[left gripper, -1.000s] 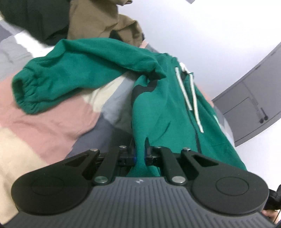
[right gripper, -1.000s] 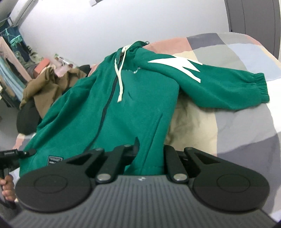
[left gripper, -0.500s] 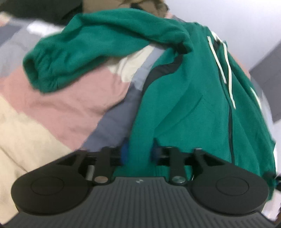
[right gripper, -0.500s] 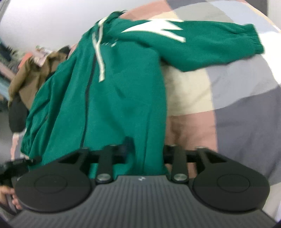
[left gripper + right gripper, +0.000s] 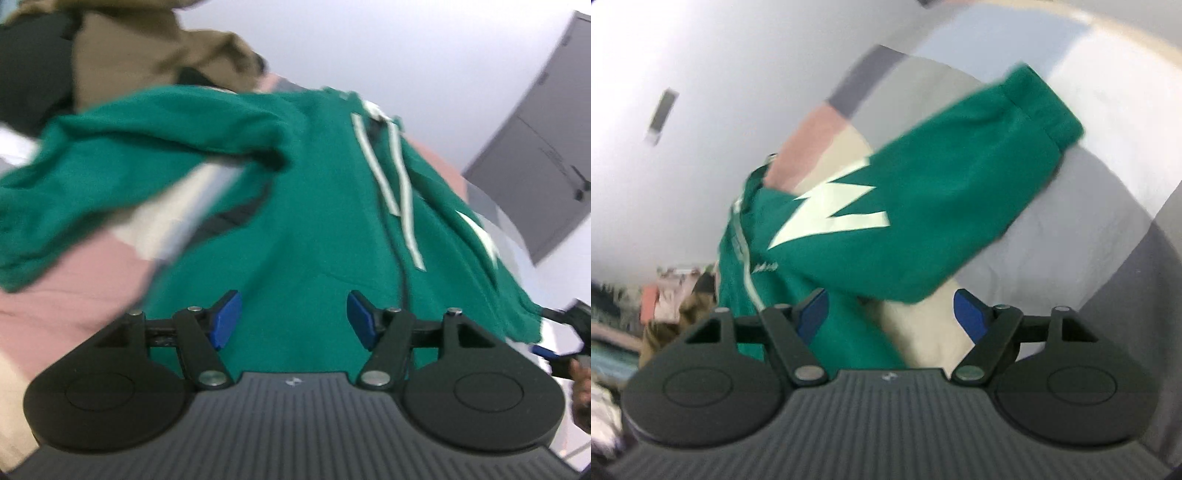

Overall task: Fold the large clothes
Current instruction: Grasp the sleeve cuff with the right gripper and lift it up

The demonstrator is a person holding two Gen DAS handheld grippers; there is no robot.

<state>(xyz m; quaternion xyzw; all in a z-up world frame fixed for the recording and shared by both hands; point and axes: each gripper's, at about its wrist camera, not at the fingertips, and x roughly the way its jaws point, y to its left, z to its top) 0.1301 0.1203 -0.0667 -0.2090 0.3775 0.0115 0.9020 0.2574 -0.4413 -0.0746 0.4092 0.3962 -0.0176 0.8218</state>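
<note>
Beyond my left claw [image 5: 293, 319] a heap of other clothing sits at the far edge of the bed: a brown garment [image 5: 147, 55] on top and something black [image 5: 29, 81] beside it, both just behind the green sleeve. At the right rim of that view I catch a sliver of my right claw [image 5: 565, 345] and the hand [image 5: 581, 391] that carries it. A grey cabinet [image 5: 535, 155] stands against the pale wall [image 5: 369, 44] on that side. From the right wrist I see a blurred clutter of clothes [image 5: 665, 295] low on the left; I cannot make out single items there.

The bed carries a patchwork cover [image 5: 74, 295] in pink, cream and grey blocks; the same cover [image 5: 1089, 240] fills the right-hand side of the right view.

The green hoodie [image 5: 314, 240] lies front-up on the cover, zip running down the middle and two white drawstrings [image 5: 391, 184] trailing over the chest. One sleeve [image 5: 110, 166] spreads out to the left. In the right view the other sleeve [image 5: 942, 206] stretches away toward its ribbed cuff, with a white zigzag mark [image 5: 831, 218] printed on it.

Both claws stand wide, blue pads [image 5: 225, 319] apart with nothing between them; the left hovers over the hoodie's lower front, the right claw [image 5: 890, 317] over the hoodie's side edge and the cover.
</note>
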